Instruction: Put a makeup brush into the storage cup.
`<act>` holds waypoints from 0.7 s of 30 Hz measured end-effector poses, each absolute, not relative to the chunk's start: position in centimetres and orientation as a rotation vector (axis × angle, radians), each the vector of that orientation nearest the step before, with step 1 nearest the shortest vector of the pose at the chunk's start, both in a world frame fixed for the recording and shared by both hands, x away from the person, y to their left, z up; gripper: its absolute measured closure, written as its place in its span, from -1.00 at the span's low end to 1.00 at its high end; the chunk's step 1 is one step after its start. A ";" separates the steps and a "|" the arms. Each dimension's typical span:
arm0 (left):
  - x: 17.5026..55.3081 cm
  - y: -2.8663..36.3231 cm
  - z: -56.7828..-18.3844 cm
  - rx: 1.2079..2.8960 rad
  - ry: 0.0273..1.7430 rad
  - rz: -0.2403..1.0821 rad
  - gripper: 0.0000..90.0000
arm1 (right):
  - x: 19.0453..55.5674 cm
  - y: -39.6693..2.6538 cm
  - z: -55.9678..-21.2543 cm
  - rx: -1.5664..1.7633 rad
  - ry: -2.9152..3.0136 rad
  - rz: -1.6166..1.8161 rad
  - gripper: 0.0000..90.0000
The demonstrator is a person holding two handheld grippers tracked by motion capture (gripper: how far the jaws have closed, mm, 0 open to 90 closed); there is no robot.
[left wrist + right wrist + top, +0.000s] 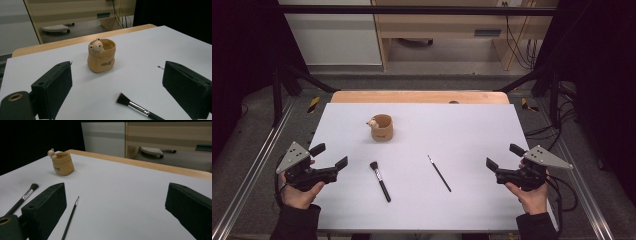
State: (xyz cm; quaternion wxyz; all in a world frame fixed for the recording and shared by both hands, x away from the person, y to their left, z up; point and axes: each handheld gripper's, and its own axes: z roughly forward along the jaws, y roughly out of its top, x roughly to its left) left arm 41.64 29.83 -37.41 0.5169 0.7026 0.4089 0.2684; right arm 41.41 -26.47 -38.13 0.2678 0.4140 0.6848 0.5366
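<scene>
Evidently both grippers wait unclenched at the table's edges, brushes untouched.

High view: left gripper [331, 156] and right gripper [501, 156], both empty, flank the makeup brush [380, 180] and thin brush [439, 173] at centre, cup [381, 128] above, presumably their destination. Left gripper view: the cup's [101, 59] bear face and lettering show. Right gripper view: the thin brush [70, 217] lies nearest, lower left.

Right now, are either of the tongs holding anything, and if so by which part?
Nothing is held. The left tongs and the right tongs both stand open over the table's sides, apart from the makeup brush, the thin brush and the cup.
</scene>
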 end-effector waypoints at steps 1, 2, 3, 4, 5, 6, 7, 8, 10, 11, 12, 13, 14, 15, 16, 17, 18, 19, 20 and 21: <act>41.6 29.8 -37.4 1.686 0.984 0.645 -0.81 | 41.4 -26.5 -38.1 1.121 1.850 1.446 -0.91; 41.6 29.7 -37.5 1.686 0.986 0.644 -0.81 | 41.4 -26.4 -38.1 1.122 1.848 1.447 -0.91; 41.6 29.7 -37.5 1.686 0.986 0.644 -0.81 | 41.4 -26.4 -38.1 1.122 1.848 1.447 -0.91; 41.6 29.7 -37.5 1.686 0.989 0.644 -0.81 | 41.4 -26.5 -38.1 1.122 1.847 1.446 -0.91; 41.6 29.5 -37.6 1.688 0.998 0.645 -0.81 | 41.3 -26.4 -38.1 1.125 1.847 1.448 -0.91; 41.6 29.4 -37.7 1.692 1.003 0.643 -0.81 | 41.3 -26.4 -38.1 1.128 1.849 1.447 -0.91; 41.6 29.4 -37.7 1.692 1.003 0.643 -0.81 | 41.3 -26.4 -38.1 1.128 1.849 1.447 -0.91; 41.5 29.3 -37.8 1.697 1.008 0.640 -0.81 | 41.3 -26.3 -38.2 1.121 1.852 1.443 -0.91; 41.6 28.8 -38.1 1.714 1.016 0.640 -0.81 | 41.3 -26.2 -38.2 1.120 1.858 1.445 -0.91; 41.6 28.7 -38.1 1.717 1.016 0.637 -0.81 | 41.3 -26.2 -38.2 1.120 1.860 1.443 -0.91; 41.6 28.5 -38.2 1.720 1.018 0.633 -0.81 | 41.3 -26.2 -38.2 1.124 1.862 1.441 -0.91; 41.6 28.3 -38.3 1.724 1.019 0.631 -0.81 | 41.3 -26.1 -38.2 1.122 1.862 1.438 -0.91; 41.5 28.1 -38.3 1.726 1.020 0.628 -0.81 | 41.3 -26.1 -38.3 1.119 1.861 1.437 -0.91; 41.5 27.9 -38.4 1.731 1.021 0.628 -0.81 | 41.3 -26.1 -38.3 1.118 1.862 1.438 -0.91; 41.5 27.9 -38.4 1.731 1.021 0.628 -0.81 | 41.3 -26.1 -38.3 1.118 1.862 1.438 -0.91; 41.5 27.7 -38.5 1.733 1.023 0.627 -0.81 | 41.2 -26.0 -38.2 1.117 1.862 1.441 -0.91; 41.4 27.5 -38.5 1.735 1.025 0.621 -0.81 | 41.2 -26.0 -38.2 1.117 1.862 1.441 -0.91; 41.4 27.3 -38.7 1.740 1.026 0.620 -0.81 | 41.2 -25.9 -38.2 1.112 1.868 1.439 -0.91; 41.4 27.0 -38.8 1.745 1.028 0.616 -0.81 | 41.2 -25.8 -38.1 1.114 1.868 1.440 -0.91; 41.4 26.8 -38.9 1.750 1.031 0.610 -0.81 | 41.2 -25.7 -38.1 1.106 1.870 1.437 -0.91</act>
